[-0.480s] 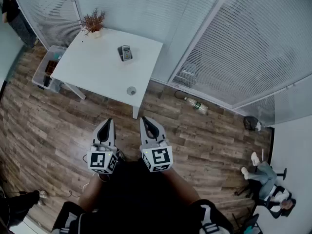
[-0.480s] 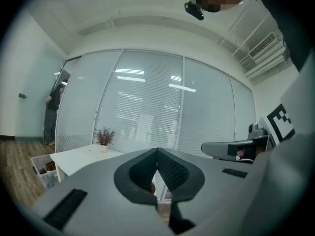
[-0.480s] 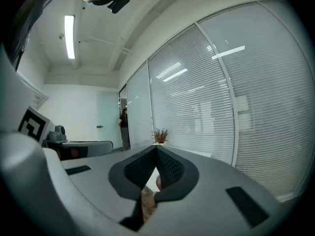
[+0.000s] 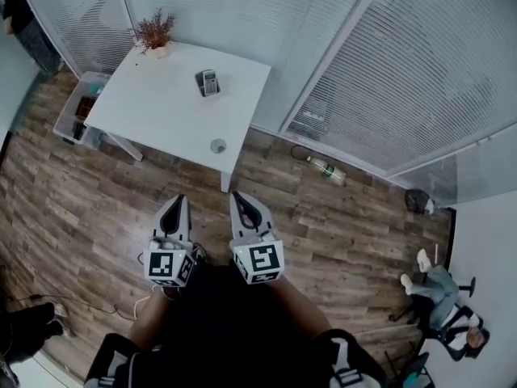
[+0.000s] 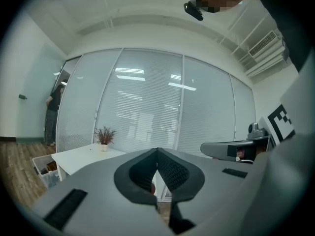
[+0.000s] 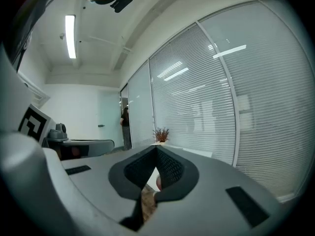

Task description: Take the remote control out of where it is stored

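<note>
The grey remote control (image 4: 209,82) stands in a small holder on the white table (image 4: 161,111), far ahead of both grippers. My left gripper (image 4: 174,204) and right gripper (image 4: 241,200) hover side by side over the wood floor, short of the table's near corner. Both are shut, pads touching, with nothing between them. In the left gripper view the shut left gripper (image 5: 157,152) points level toward the table (image 5: 74,156). The right gripper (image 6: 156,151) faces the blinds and the table edge. The remote is too small to make out in either gripper view.
A dried plant in a pot (image 4: 155,35) stands at the table's far corner and a small round grey thing (image 4: 217,146) lies near its front edge. A clear bin (image 4: 77,108) sits left of the table, a bottle (image 4: 325,170) on the floor. Glass walls with blinds (image 4: 388,71) stand behind. A seated person (image 4: 443,297) is at the right.
Both grippers keep their places and stay shut. A bystander's feet at the lower left have shifted toward the picture's edge.
</note>
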{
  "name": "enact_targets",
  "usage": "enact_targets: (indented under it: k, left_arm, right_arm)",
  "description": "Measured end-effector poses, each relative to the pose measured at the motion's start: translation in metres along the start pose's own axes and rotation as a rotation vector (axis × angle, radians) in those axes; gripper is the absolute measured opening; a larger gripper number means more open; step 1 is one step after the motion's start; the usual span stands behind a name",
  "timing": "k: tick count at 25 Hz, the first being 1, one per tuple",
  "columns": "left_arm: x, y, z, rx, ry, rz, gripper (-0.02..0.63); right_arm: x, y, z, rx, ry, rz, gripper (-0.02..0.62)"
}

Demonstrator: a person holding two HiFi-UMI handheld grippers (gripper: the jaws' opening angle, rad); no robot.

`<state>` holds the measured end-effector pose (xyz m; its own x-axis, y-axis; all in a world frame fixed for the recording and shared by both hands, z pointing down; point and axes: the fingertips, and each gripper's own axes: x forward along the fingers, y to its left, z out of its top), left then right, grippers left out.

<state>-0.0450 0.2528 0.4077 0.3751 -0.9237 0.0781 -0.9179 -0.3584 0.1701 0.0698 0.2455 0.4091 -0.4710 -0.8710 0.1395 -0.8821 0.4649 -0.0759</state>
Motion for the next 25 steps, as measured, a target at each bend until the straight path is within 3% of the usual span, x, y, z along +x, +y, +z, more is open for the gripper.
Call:
enact_targets:
  k: [14,25]
  left_arm:
    - [0.010,-0.010,-0.004,-0.001,0.006,0.007,0.006]
    - [0.032,-0.030,-0.025,-0.022,0.024,0.096,0.007]
  right_arm:
    - [0.002,-0.015,-0.004,0.033,0.005,0.014,0.002]
    - [-0.001,-0.050,-0.005,0.013,-0.005,0.065,0.002]
